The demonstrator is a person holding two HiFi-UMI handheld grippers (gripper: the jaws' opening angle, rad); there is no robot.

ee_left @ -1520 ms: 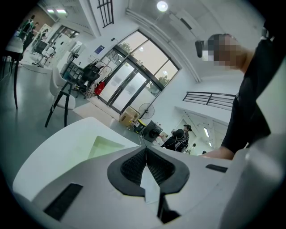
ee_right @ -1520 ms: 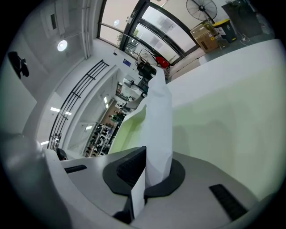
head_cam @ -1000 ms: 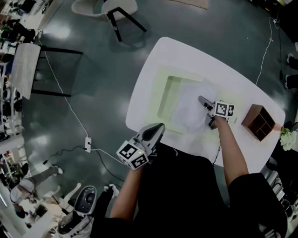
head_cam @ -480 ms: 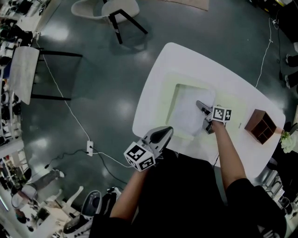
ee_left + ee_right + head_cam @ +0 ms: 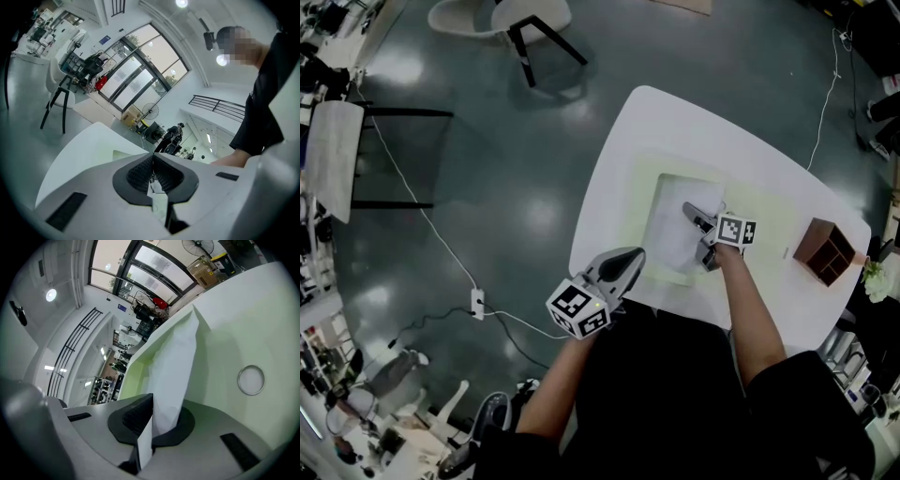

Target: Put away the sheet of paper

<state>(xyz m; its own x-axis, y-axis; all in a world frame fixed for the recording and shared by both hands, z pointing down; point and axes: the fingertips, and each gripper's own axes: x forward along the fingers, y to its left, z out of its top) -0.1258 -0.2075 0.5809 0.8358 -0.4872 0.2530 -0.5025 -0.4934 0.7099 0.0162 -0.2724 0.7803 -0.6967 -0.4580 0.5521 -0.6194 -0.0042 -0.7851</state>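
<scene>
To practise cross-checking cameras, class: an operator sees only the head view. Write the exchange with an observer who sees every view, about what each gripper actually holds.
Operator: I see the right gripper at the sheet of paper. Is it gripped?
Observer: Yes. The right gripper view shows the jaws shut on the sheet, which passes between them.
Operator: And the left gripper, off the table edge?
Observer: The left gripper view shows its pads closed together, with nothing between them.

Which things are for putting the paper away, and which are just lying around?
For the job: sheet of paper; right gripper, pinching it.
Just lying about: wooden box; chair; floor cable; green mat; left gripper, shut and empty.
</scene>
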